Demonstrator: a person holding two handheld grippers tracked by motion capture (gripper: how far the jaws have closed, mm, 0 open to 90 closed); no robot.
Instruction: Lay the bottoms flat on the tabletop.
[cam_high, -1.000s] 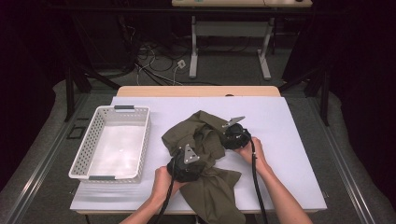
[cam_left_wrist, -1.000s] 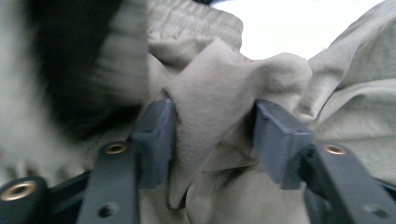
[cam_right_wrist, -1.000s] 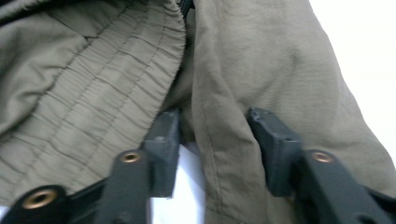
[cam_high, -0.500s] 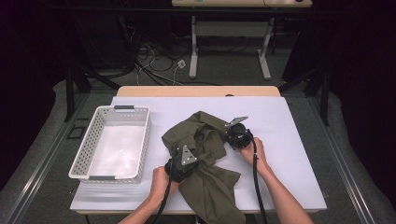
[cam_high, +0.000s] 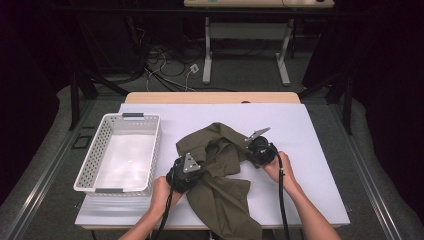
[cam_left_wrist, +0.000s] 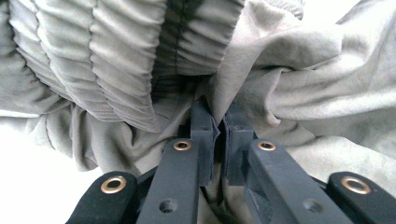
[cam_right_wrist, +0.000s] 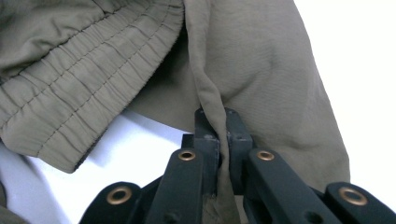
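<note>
Where the olive garment (cam_high: 220, 170) runs off the near table edge, its lower end is cut off from the high view, and bunched folds hide its outline, so you cannot tell a front from a back. Position: middle of the white table cover (cam_high: 310, 135), crumpled. Long axis: from the far bunched part, by the gathered elastic waistband (cam_right_wrist: 88, 70), toward you and slightly right.

Your left gripper (cam_left_wrist: 217, 126) has just been closing; its jaws now stand pressed together on a fold of the cloth beside the waistband. Your right gripper (cam_right_wrist: 217, 122) has likewise just closed and pinches a thin ridge of fabric at the garment's right edge.

Container: white slotted basket (cam_high: 95, 155), left of the garment and apart from it, with nothing in it.
</note>
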